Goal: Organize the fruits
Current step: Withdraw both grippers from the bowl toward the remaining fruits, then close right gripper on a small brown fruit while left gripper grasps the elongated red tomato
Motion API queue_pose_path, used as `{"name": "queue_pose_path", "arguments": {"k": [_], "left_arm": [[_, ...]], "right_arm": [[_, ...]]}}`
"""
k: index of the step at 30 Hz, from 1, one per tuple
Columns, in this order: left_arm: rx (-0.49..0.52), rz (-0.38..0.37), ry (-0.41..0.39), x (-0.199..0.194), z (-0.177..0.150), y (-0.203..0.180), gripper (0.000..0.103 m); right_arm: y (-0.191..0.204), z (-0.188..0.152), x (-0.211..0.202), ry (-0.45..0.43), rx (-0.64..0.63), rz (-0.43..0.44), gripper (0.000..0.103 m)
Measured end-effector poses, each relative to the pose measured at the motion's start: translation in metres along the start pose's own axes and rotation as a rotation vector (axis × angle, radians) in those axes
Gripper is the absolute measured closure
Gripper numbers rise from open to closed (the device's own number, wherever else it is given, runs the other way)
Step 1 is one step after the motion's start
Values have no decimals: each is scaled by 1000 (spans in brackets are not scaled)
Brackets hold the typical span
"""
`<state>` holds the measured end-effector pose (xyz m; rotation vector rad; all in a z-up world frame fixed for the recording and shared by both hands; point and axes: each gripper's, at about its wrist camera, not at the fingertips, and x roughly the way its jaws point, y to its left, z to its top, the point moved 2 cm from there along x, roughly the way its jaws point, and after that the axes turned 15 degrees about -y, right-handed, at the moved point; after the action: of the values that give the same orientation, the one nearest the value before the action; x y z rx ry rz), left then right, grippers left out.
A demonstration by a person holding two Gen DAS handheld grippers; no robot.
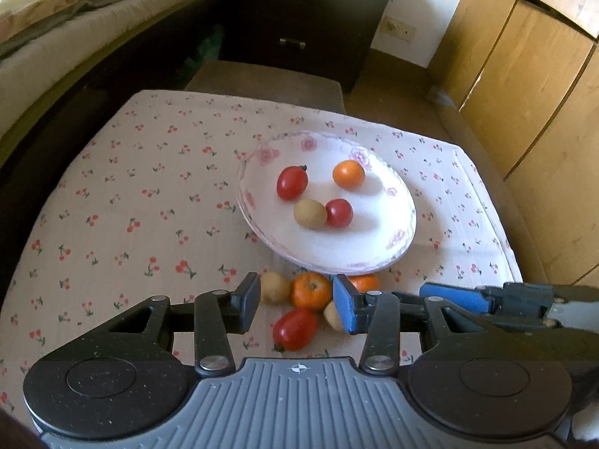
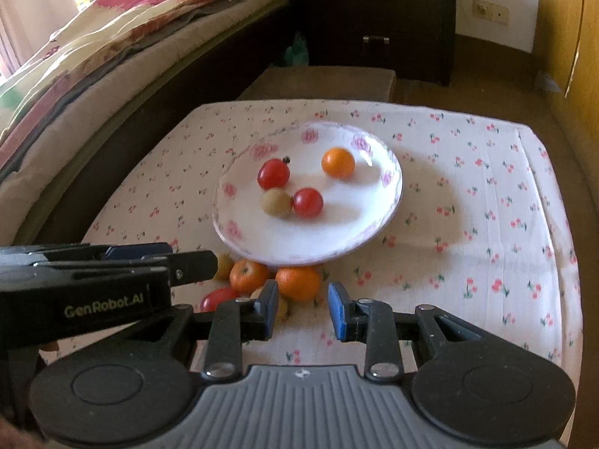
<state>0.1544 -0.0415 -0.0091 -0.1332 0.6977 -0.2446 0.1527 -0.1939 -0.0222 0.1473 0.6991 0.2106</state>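
Note:
A white floral plate (image 1: 378, 239) (image 2: 348, 232) holds two red tomatoes (image 1: 292, 182) (image 2: 307, 202), a small orange (image 1: 349, 174) (image 2: 338, 162) and a tan round fruit (image 1: 310, 214) (image 2: 276, 203). In front of the plate lies a loose pile: two oranges (image 1: 311, 290) (image 2: 298, 282), a red tomato (image 1: 295, 328) (image 2: 219, 298) and tan fruits (image 1: 276, 287). My left gripper (image 1: 297, 305) is open above this pile, empty. My right gripper (image 2: 303, 310) is open just right of the pile, empty; it shows in the left wrist view (image 1: 453, 297).
The table wears a cherry-print cloth (image 1: 131, 194) (image 2: 486, 224). A bed (image 2: 93, 56) runs along the left, a dark drawer chest (image 1: 299, 18) stands behind, a wooden wardrobe (image 1: 531, 93) on the right. A brown stool (image 2: 322, 82) sits past the table's far edge.

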Motion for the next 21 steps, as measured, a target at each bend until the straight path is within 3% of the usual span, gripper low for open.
{"name": "queue_pose_path", "arguments": {"k": [14,21], "left_arm": [[-40,15,10,-8,-1,23,48],[-49,5,22,-7,-3,25,46]], "right_arm": [[47,-33,18,104,-63,109,72],[56,-43,36,127,-100,111,72]]}}
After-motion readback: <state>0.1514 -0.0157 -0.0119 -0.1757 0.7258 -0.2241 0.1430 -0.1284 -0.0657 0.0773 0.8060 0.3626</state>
